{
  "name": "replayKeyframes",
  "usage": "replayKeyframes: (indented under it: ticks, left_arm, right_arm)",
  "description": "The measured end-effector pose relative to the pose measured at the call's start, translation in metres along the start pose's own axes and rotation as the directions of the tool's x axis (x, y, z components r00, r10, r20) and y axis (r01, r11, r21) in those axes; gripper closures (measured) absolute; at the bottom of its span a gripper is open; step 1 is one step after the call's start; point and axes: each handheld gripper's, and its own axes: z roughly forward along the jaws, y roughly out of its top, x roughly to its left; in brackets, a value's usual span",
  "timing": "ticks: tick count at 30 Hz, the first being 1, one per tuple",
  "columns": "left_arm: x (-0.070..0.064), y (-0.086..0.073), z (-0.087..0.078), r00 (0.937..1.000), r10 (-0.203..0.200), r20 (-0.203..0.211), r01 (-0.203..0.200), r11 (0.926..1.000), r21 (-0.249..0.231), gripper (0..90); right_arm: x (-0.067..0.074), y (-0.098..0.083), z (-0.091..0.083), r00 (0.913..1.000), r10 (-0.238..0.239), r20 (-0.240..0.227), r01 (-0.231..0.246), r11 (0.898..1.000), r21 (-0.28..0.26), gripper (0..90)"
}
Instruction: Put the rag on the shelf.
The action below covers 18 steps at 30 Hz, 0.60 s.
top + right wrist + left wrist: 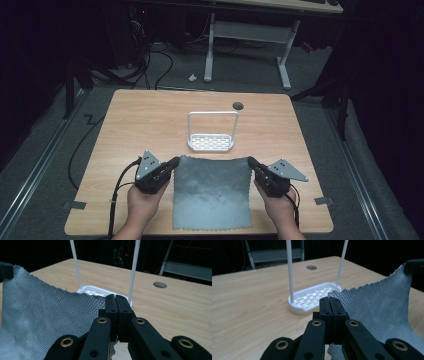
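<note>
A grey textured cloth lies at the near middle of the wooden table, its far edge lifted. My left gripper is shut on the cloth's far left corner, and my right gripper is shut on the far right corner. In the left gripper view the closed jaws pinch the cloth, which sags toward the other gripper. The right gripper view shows the cloth hanging from its shut jaws. A white rack with a tall wire hoop stands just beyond the cloth.
A round grommet hole sits near the table's far edge. Tape marks lie at the near corners. Behind the table stands a white desk frame on a dark floor with cables.
</note>
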Motion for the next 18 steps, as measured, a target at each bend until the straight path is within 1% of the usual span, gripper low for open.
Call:
replayKeyframes:
  ticks: [1, 3, 4, 5, 6, 7, 8, 10, 11, 12, 14, 18]
  left_arm:
    - [0.000, 0.004, 0.000, 1.0000, 0.003, -0.003, -0.003, 1.0000, -0.008, 89.5]
    - [0.001, 0.012, 0.001, 1.0000, 0.006, -0.004, -0.006, 0.9997, -0.025, 89.5]
    - [0.001, 0.012, 0.001, 1.0000, 0.006, -0.004, -0.006, 0.9997, -0.025, 89.5]
    - [0.002, 0.018, 0.002, 0.9999, 0.008, -0.013, -0.008, 0.9992, -0.038, 89.5]
    - [0.002, 0.018, 0.002, 0.9999, 0.008, -0.013, -0.008, 0.9992, -0.038, 89.5]
    - [0.003, 0.021, 0.003, 0.9999, 0.005, -0.010, -0.005, 0.9991, -0.042, 89.5]
    - [0.003, 0.026, 0.004, 1.0000, 0.005, -0.005, -0.005, 0.9988, -0.050, 89.5]
    - [0.003, 0.029, 0.004, 0.9999, 0.011, -0.012, -0.012, 0.9984, -0.055, 89.5]
    - [0.003, 0.031, 0.005, 0.9999, 0.015, -0.005, -0.015, 0.9982, -0.058, 89.5]
    - [0.003, 0.033, 0.005, 0.9998, 0.021, -0.008, -0.021, 0.9980, -0.060, 89.5]
    - [0.003, 0.037, 0.005, 0.9997, 0.022, -0.007, -0.023, 0.9975, -0.066, 89.5]
    - [0.005, 0.045, 0.006, 0.9997, 0.023, -0.011, -0.024, 0.9965, -0.080, 89.5]
  right_arm:
    - [0.000, 0.000, 0.000, 1.0000, 0.000, 0.000, 0.000, 1.000, 0.000, 90.0]
    - [-0.001, 0.007, -0.002, 1.0000, -0.006, 0.006, 0.006, 1.000, -0.026, 90.0]
    - [-0.001, 0.007, -0.002, 1.0000, -0.006, 0.006, 0.006, 1.000, -0.026, 90.0]
    - [-0.003, 0.012, -0.003, 0.9999, -0.009, 0.011, 0.009, 0.999, -0.035, 90.0]
    - [-0.003, 0.012, -0.003, 0.9999, -0.009, 0.011, 0.009, 0.999, -0.035, 90.0]
    - [-0.003, 0.015, -0.003, 0.9999, -0.009, 0.011, 0.010, 0.999, -0.039, 90.0]
    - [-0.006, 0.022, -0.003, 1.0000, -0.006, 0.006, 0.006, 0.999, -0.048, 90.0]
    - [-0.006, 0.024, -0.004, 1.0000, -0.008, 0.005, 0.008, 0.999, -0.053, 90.0]
    - [-0.007, 0.028, -0.004, 0.9999, -0.011, 0.005, 0.011, 0.998, -0.061, 90.0]
    - [-0.008, 0.035, -0.005, 0.9998, -0.020, 0.007, 0.021, 0.997, -0.071, 90.0]
    - [-0.009, 0.038, -0.005, 0.9997, -0.024, 0.008, 0.025, 0.997, -0.072, 90.0]
    - [-0.010, 0.051, -0.006, 0.9993, -0.034, 0.012, 0.035, 0.995, -0.096, 90.0]
